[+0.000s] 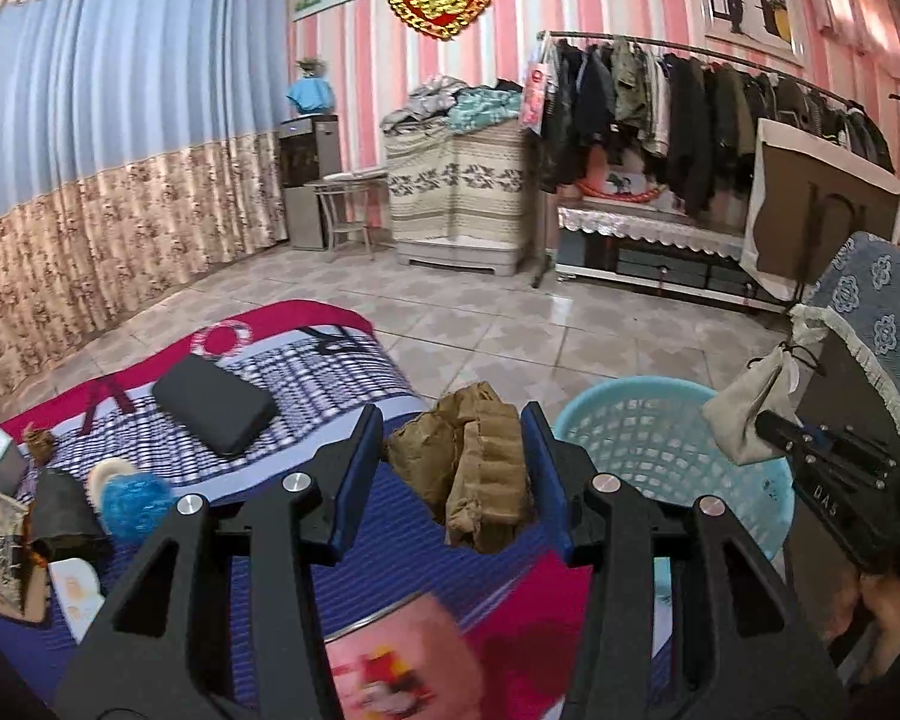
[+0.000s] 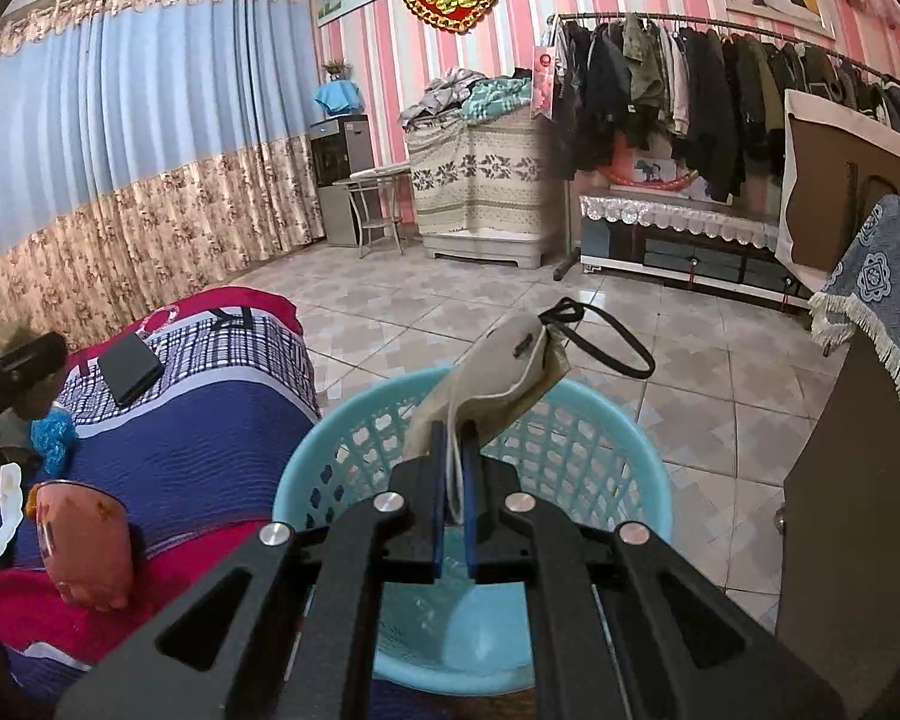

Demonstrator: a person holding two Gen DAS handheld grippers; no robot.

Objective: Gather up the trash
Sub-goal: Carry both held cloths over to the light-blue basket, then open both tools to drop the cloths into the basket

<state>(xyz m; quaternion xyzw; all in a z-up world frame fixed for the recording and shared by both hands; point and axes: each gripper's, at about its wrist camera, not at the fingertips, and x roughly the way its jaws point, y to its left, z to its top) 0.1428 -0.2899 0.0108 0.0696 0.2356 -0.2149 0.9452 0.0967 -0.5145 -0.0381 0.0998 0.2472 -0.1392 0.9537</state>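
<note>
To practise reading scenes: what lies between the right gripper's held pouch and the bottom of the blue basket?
Nothing. In the right wrist view the right gripper holds the beige pouch over the blue basket, with only open air above its seemingly empty bottom.

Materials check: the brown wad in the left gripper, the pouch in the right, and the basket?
Brown wad: looks like corrugated cardboard or kraft paper, matte; ribbed flutes and creases show.
Pouch: beige woven cloth, probably cotton or linen, matte; it droops softly and has a black drawstring.
Basket: light blue moulded plastic, slightly glossy; regular lattice holes and a smooth rim.
</note>
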